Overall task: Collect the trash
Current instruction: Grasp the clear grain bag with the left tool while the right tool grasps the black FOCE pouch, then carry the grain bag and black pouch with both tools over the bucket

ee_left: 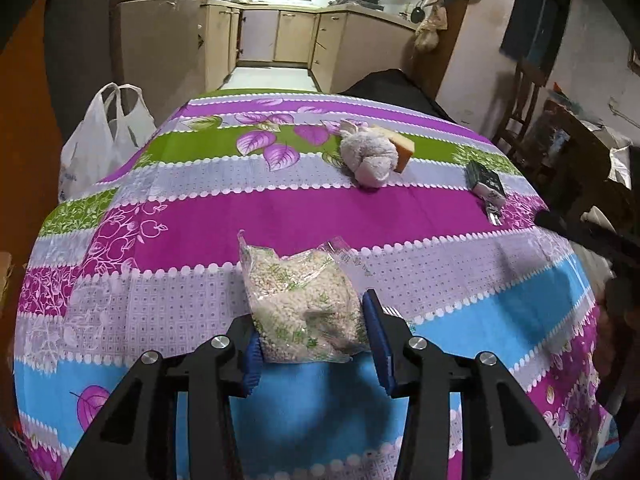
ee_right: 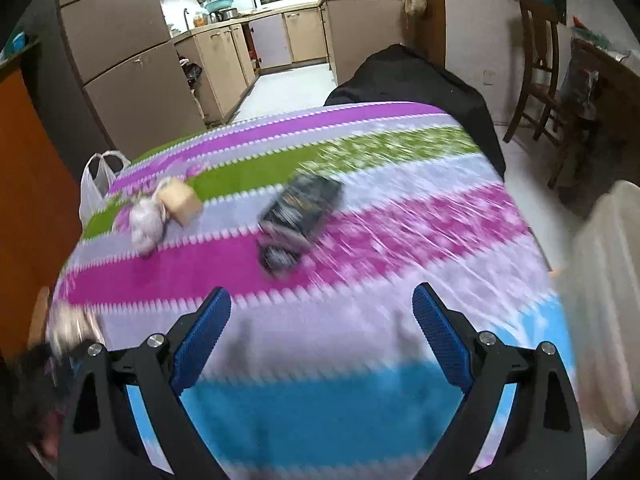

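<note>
A clear plastic bag of pale grains (ee_left: 302, 300) lies on the striped cloth in the left wrist view. My left gripper (ee_left: 316, 320) is shut on its near end, blue pads pressing both sides. A dark crushed carton (ee_left: 485, 184) lies at the right, also seen blurred in the right wrist view (ee_right: 300, 212). My right gripper (ee_right: 320, 320) is open and empty above the cloth, short of the carton. A white plastic carrier bag (ee_left: 100, 140) hangs off the table's left edge; it also shows in the right wrist view (ee_right: 98, 180).
A grey plush toy (ee_left: 370, 154) and a tan sponge block (ee_left: 402, 146) lie at the far middle of the table (ee_left: 200, 216). A black-covered object (ee_right: 420, 80) sits beyond the far edge. A wooden chair (ee_right: 540, 72) stands right. Kitchen cabinets lie behind.
</note>
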A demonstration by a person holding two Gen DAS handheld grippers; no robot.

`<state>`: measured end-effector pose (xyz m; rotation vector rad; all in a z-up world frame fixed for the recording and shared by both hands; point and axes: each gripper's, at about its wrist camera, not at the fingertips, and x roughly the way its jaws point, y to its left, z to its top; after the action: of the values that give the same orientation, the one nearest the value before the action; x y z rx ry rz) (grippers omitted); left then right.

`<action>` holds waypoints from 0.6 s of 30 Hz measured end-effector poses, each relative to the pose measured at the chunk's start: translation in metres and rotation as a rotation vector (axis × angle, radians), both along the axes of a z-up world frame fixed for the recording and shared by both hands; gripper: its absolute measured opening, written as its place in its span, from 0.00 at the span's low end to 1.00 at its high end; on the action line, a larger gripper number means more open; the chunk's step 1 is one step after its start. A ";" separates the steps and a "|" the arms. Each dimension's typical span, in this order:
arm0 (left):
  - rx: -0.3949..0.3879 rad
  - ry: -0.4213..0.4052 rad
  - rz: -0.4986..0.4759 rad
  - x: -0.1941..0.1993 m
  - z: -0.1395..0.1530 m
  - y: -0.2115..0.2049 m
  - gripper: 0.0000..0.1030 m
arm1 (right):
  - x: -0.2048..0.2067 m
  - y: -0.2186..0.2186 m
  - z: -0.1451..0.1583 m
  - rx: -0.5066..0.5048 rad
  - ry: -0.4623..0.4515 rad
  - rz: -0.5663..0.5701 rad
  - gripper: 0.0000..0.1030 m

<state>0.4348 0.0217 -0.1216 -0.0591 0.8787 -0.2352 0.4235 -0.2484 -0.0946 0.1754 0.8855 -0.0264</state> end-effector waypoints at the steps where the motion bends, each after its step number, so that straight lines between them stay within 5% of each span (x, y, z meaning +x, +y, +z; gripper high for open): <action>1: 0.004 0.000 0.007 -0.001 0.000 -0.001 0.44 | 0.008 0.004 -0.001 0.004 0.005 -0.004 0.86; 6: -0.003 0.015 0.011 0.001 0.000 0.001 0.44 | 0.055 0.023 -0.015 -0.010 0.056 -0.093 0.86; 13: 0.020 0.027 0.014 0.003 0.001 -0.002 0.44 | 0.064 0.029 -0.027 -0.138 0.052 -0.161 0.44; 18: 0.054 0.037 0.022 0.001 0.003 -0.007 0.44 | 0.034 0.025 -0.026 -0.164 0.035 -0.075 0.39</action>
<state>0.4362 0.0142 -0.1187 -0.0233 0.9202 -0.1903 0.4580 -0.2235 -0.1202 0.0550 0.9068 -0.1718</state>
